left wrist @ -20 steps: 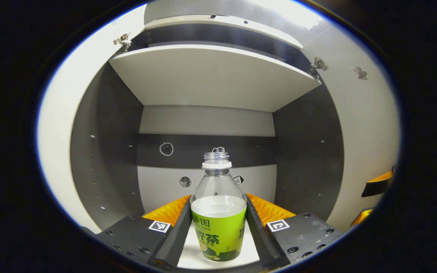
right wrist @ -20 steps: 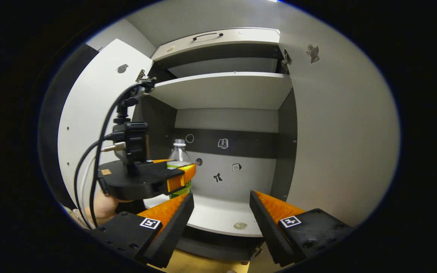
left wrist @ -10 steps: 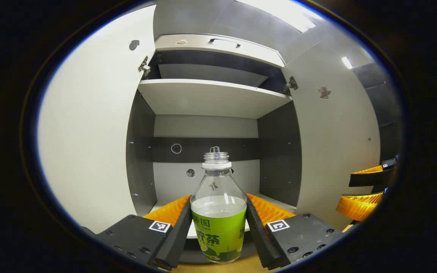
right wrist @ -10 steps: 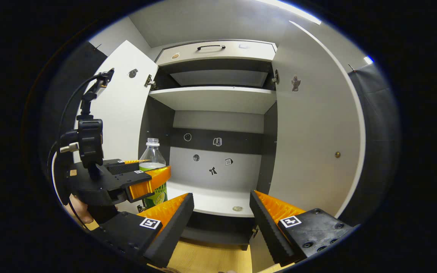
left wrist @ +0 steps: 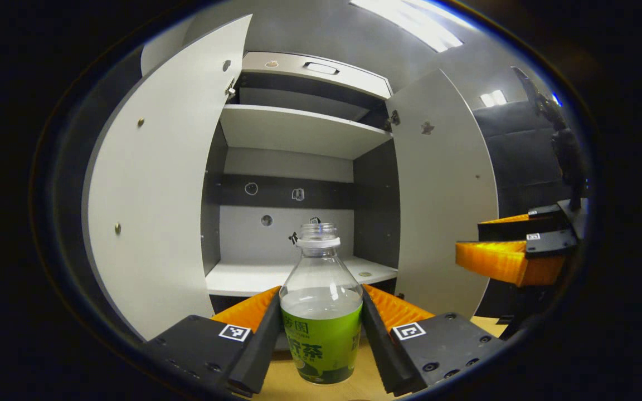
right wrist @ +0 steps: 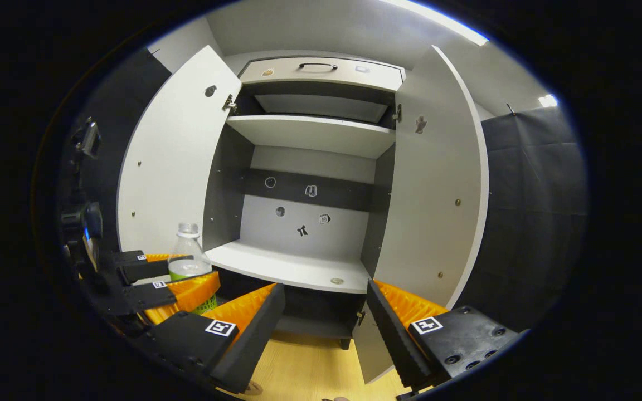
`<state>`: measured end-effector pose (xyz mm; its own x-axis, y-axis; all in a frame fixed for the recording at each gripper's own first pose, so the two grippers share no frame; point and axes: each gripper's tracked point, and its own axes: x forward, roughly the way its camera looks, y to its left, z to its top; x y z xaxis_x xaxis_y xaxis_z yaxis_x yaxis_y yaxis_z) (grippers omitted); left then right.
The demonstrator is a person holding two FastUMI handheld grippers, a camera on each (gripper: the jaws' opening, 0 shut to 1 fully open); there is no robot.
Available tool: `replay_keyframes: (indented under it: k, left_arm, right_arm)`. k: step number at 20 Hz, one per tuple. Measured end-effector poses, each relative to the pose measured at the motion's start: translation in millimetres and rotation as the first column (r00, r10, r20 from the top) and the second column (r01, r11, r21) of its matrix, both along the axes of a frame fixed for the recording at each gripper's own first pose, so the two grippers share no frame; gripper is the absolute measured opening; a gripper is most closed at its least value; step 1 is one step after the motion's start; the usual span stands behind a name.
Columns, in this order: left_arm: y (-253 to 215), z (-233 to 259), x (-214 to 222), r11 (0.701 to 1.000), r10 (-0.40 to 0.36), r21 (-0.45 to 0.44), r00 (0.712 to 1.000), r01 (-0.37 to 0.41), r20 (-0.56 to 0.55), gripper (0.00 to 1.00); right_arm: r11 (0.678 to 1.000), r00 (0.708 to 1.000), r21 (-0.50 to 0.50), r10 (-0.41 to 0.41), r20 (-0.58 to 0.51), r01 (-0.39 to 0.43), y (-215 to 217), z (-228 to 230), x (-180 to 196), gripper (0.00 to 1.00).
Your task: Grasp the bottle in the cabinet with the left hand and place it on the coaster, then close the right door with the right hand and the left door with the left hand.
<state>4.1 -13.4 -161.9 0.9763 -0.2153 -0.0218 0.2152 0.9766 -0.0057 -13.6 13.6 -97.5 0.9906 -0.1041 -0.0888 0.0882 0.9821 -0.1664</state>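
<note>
Green-labelled bottle (left wrist: 321, 312) sits upright between the left gripper's (left wrist: 321, 334) fingers — both press its sides — out in front of the cabinet (left wrist: 298, 133), over the wood table (right wrist: 310, 367). Right gripper (right wrist: 325, 323) gapes wide, empty; both doors (left wrist: 159, 195) stand open.

Your bottle (left wrist: 321, 301) is clear, glossy plastic with a shiny printed label wrapped round its lower half. The cabinet (right wrist: 310, 133) has smooth, matt panels, and both doors (left wrist: 159, 189) look the same, dotted with small metal fittings and metal hinges. The tabletop (right wrist: 310, 373) below shows a pale wood grain. Your left gripper (left wrist: 321, 334) has ribbed plastic fingers (left wrist: 393, 306). Behind hangs matt cloth (right wrist: 533, 184).
</note>
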Motion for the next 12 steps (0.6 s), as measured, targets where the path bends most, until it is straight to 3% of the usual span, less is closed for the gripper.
replay_keyframes:
  k: [6,12]
  left_arm:
    - [-8.8,-93.6,-33.1,0.999,-0.018,0.026,0.999,0.019,-0.046,0.77]
    - [-33.3,-159.1,-52.6,0.999,-0.022,0.045,0.997,0.025,-0.073,0.78]
  right_arm:
    - [0.995,0.998,-0.095,0.030,-0.056,-0.035,6.5,-67.7,12.9,0.98]
    - [0.997,0.991,-0.049,0.059,-0.121,-0.066,2.0,-141.2,21.6,0.98]
